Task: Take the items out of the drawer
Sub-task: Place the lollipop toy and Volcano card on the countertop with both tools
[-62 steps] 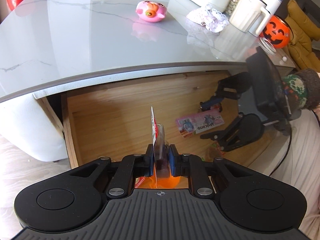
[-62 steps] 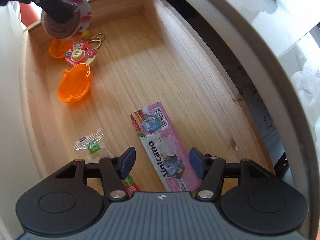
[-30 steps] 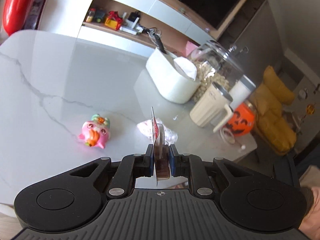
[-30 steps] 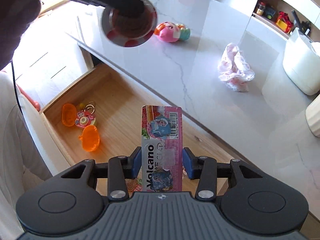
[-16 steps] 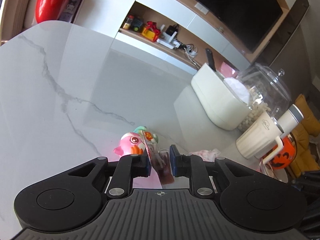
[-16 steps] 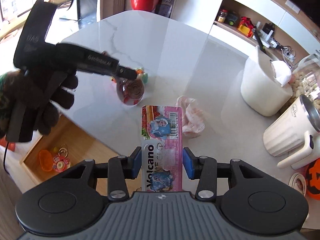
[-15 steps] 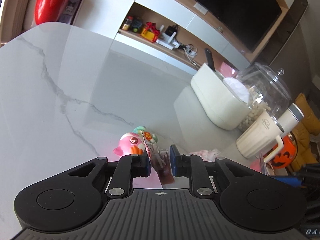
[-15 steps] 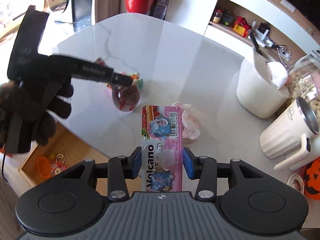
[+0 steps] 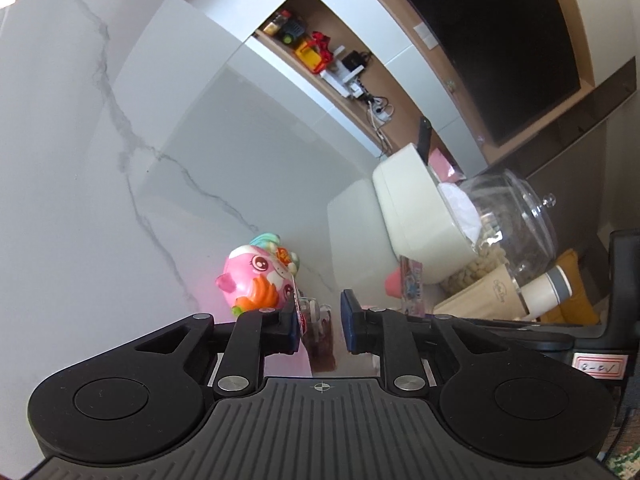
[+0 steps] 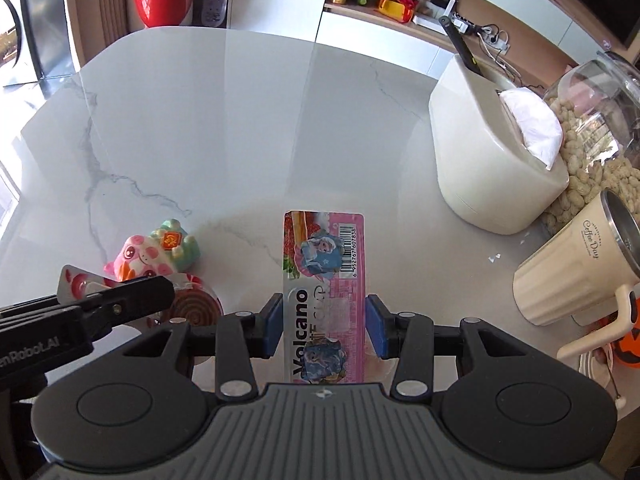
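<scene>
My left gripper [image 9: 322, 320] hangs low over the white marble countertop [image 9: 120, 200] with its jaws apart. A round swirl-patterned sweet in a clear wrapper [image 9: 318, 338] stands loose between them, leaning toward the left pad, right beside a pink pig toy [image 9: 256, 280]. In the right wrist view the same sweet [image 10: 198, 308] rests on the counter by the pig toy [image 10: 152, 256], under the left gripper's fingers [image 10: 132, 296]. My right gripper [image 10: 324, 322] is shut on a pink "Volcano" packet [image 10: 324, 264], held flat above the counter. The drawer is out of view.
At the right stand a white tissue box [image 10: 492, 160], a glass jar of peanuts [image 10: 592, 120], a cream mug [image 10: 580, 272] and an orange pumpkin pail [image 10: 628, 352]. Bare marble [image 10: 200, 120] stretches to the left and far side.
Both grippers rose from the drawer to above the countertop. The left jaws opened and let the round sweet go beside the pig toy. The right gripper still holds the pink packet.
</scene>
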